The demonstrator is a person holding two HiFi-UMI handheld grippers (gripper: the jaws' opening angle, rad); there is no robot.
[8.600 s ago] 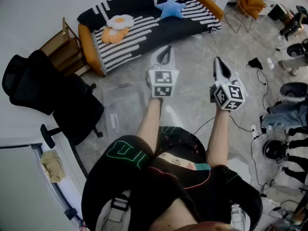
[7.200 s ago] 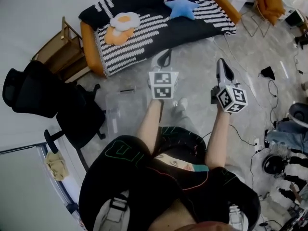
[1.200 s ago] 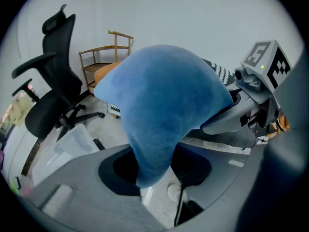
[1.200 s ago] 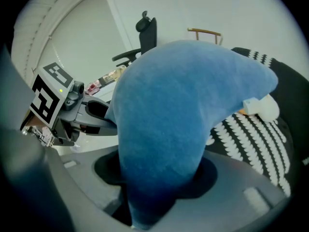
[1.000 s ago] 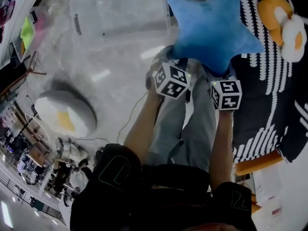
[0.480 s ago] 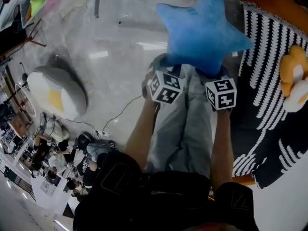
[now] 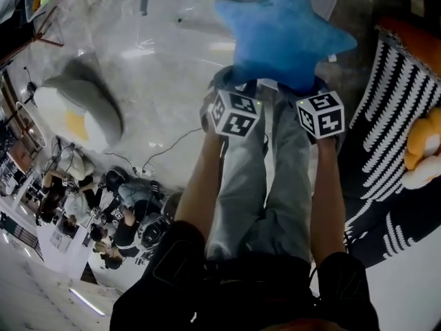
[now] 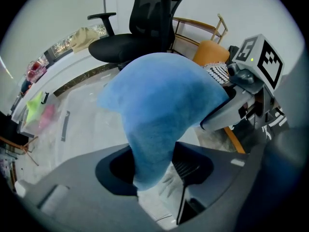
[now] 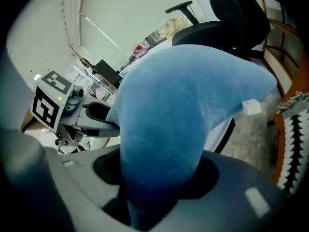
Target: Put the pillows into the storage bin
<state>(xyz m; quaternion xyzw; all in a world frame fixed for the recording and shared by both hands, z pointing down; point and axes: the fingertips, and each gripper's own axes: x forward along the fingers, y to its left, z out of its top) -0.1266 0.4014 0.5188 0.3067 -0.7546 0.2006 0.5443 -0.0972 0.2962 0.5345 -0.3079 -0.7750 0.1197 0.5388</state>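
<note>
A blue star pillow (image 7: 286,36) hangs between both grippers above the floor, over the near edge of the clear storage bin (image 7: 182,9). My left gripper (image 7: 231,92) has one lower point of the star (image 8: 164,110) between its jaws, which are opening. My right gripper (image 7: 318,95) has the other lower point (image 9: 178,124) filling its jaws, which are opening too. Both sets of fingertips are hidden under the plush. A fried-egg pillow (image 7: 424,150) lies on the striped sofa (image 7: 382,116) at the right.
A grey and white egg-shaped cushion (image 7: 72,112) sits on the floor at the left. Several people and gear (image 7: 103,205) crowd the lower left. A black office chair (image 8: 145,28) and a wooden rack (image 8: 203,30) stand beyond the bin. A cable (image 7: 169,150) runs across the floor.
The star pillow and both grippers have moved up the view toward the clear bin. The sofa has slid further to the right edge as the head turned.
</note>
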